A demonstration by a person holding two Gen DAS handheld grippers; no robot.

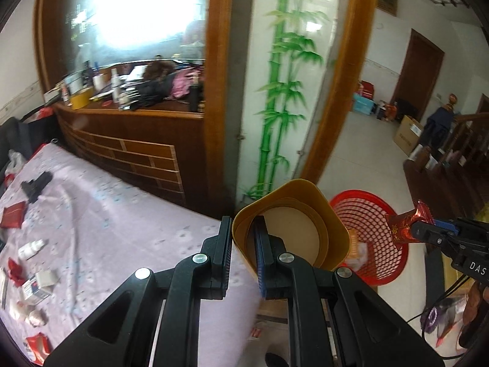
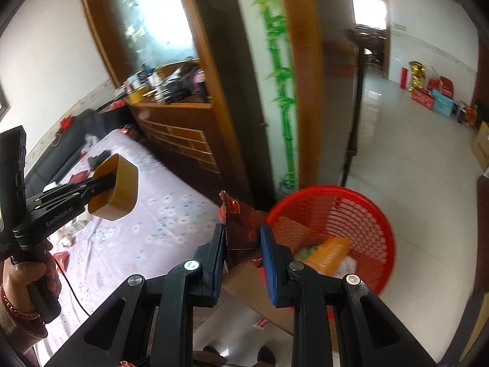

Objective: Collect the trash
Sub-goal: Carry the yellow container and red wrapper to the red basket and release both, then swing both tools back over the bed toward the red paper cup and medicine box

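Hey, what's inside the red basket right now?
Inside the red basket lie an orange packet, something white and a bit of green. Its near wall and the right claw hide the rest.

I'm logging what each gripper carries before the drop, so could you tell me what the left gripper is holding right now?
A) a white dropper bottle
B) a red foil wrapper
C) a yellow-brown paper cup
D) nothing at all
C: the left gripper pinches the wall of the yellow-brown paper cup, one finger inside its mouth, while the red foil wrapper sits in the right gripper beside the red basket.
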